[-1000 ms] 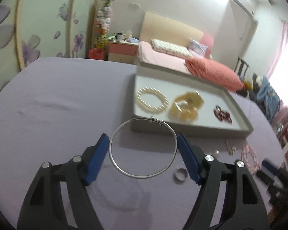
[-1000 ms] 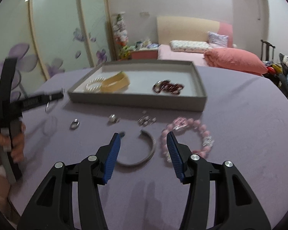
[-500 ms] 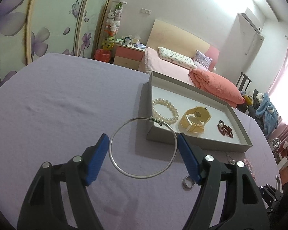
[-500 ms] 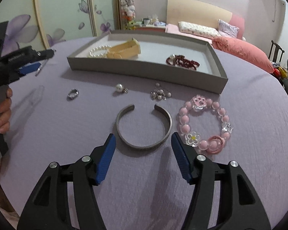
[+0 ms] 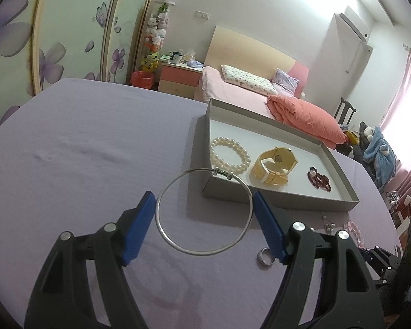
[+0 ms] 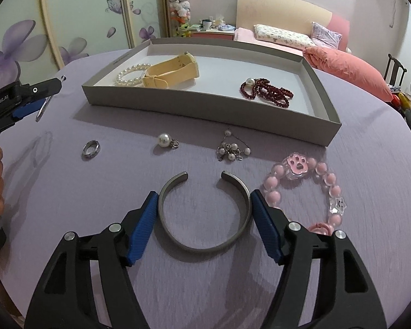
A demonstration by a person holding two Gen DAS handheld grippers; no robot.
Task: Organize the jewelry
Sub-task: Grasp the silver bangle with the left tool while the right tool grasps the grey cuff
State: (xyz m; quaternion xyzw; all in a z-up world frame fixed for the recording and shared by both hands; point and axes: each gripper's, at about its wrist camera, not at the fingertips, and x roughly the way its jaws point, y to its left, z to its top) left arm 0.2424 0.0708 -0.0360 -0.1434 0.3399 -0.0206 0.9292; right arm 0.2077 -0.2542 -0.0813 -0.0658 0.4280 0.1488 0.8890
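Left tongs: my left gripper point(image 5: 204, 213) is clamped across a thin silver bangle point(image 5: 204, 211), one blue pad on each side of the hoop, which hangs clear of the purple cloth point(image 5: 82, 164).
Right tongs: my right gripper point(image 6: 204, 213) has its jaws opening, straddling the grey cuff bracelet point(image 6: 205, 242), which lies flat on the cloth with its gap facing away from me; the pads sit just beside its sides, not yet pressing as far as I can tell.
Step in hand: carrying the bangle to the grey tray point(image 5: 276, 198) and lining up on the cuff.
Tray: already holds a pearl bracelet point(image 5: 230, 155), a yellow watch point(image 5: 274, 167) and dark red beads point(image 5: 319, 179).
Still loose: ring point(image 6: 91, 148), pearl pendant point(image 6: 165, 140), small chain cluster point(image 6: 231, 148), pink bead bracelet point(image 6: 307, 189).
Next move: I reckon lift the bangle over the near wall and let go; close on the cuff squarely so it does not twist.
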